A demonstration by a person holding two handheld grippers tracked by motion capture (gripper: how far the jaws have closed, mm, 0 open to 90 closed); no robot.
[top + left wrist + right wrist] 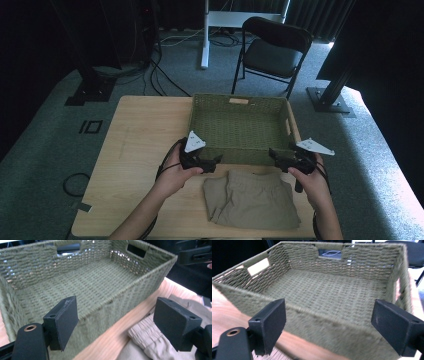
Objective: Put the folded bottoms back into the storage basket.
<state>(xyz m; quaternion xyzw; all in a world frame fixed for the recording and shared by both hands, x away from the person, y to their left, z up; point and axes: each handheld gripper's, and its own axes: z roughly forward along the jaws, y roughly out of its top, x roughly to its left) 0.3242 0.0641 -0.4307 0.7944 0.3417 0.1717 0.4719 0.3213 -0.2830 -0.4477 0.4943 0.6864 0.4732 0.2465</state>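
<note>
A green woven basket (239, 100) with nothing in it stands at the back middle of the wooden table (140, 135). In front of it lies a folded khaki garment (252, 200) with an elastic waistband. My left gripper (212, 161) hovers at the basket's near left corner, jaws open and holding nothing. My right gripper (276, 156) hovers at the near right corner, also open with nothing in it. In the left gripper view the open gripper (117, 325) frames the basket's front wall (125, 297) and the garment's waistband (145, 337). In the right gripper view the open gripper (329, 325) faces the basket's near wall (324, 322).
A black folding chair (275, 50) and a white desk leg (205, 35) stand on the carpet behind the table. Cables and black stand bases lie at the back left and right. Bare tabletop stretches to the left of the basket.
</note>
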